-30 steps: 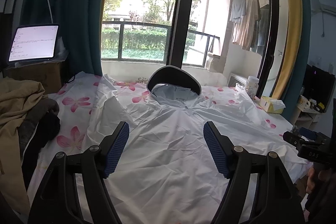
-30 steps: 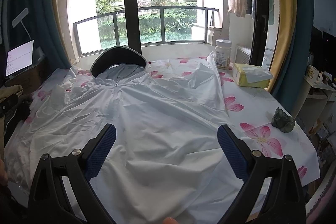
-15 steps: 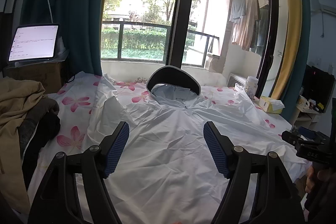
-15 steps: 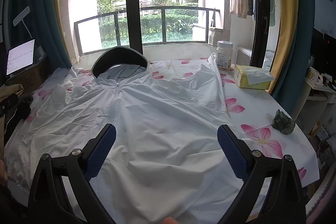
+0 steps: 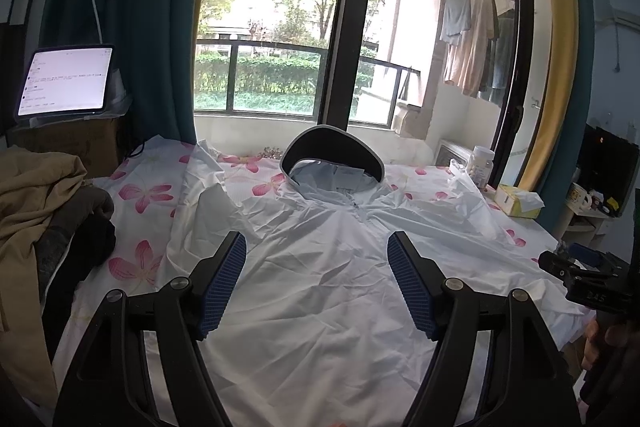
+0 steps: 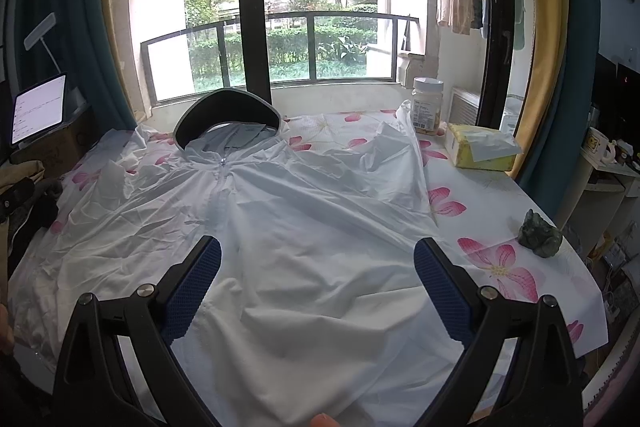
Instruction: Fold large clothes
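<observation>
A white hooded jacket [image 5: 320, 279] lies spread front-up on a table with a pink-flower cloth [image 5: 140, 195]. Its dark-lined hood [image 5: 332, 151] points toward the window and its sleeves spread to both sides. My left gripper [image 5: 316, 267] is open and empty, held above the jacket's chest. In the right wrist view the jacket [image 6: 304, 235] fills the middle and its hood [image 6: 228, 115] sits far left. My right gripper [image 6: 316, 275] is open and empty above the jacket's lower right part.
A pile of tan and dark clothes [image 5: 36, 211] lies at the left edge. A tablet [image 5: 64, 81] stands behind it. A jar [image 6: 427, 105], a yellow tissue box [image 6: 480, 151] and a green figurine [image 6: 540, 233] sit on the right side of the table.
Both grippers stay open. The views have shifted only slightly; the jacket has not moved.
</observation>
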Motion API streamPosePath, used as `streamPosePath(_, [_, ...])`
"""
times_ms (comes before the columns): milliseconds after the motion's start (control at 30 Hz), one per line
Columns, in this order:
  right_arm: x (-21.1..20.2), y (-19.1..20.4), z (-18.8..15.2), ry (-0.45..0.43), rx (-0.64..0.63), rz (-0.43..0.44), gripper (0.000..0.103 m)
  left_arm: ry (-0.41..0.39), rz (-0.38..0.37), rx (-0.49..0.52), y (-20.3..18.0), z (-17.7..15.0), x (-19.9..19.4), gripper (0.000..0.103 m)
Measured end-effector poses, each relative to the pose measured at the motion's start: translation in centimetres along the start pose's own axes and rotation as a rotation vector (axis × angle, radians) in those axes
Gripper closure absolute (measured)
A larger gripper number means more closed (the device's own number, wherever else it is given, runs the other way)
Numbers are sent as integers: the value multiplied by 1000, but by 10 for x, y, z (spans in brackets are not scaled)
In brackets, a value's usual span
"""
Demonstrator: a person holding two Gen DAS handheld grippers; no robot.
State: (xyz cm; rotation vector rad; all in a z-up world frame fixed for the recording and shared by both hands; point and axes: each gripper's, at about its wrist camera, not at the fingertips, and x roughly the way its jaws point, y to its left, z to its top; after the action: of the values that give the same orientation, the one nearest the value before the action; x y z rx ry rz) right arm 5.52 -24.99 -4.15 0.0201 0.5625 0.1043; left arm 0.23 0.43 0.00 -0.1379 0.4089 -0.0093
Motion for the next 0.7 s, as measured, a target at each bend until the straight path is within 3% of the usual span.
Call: streamPosePath(700, [21, -4, 19, 21, -18, 19, 7, 35, 68, -28, 5, 14, 17, 27])
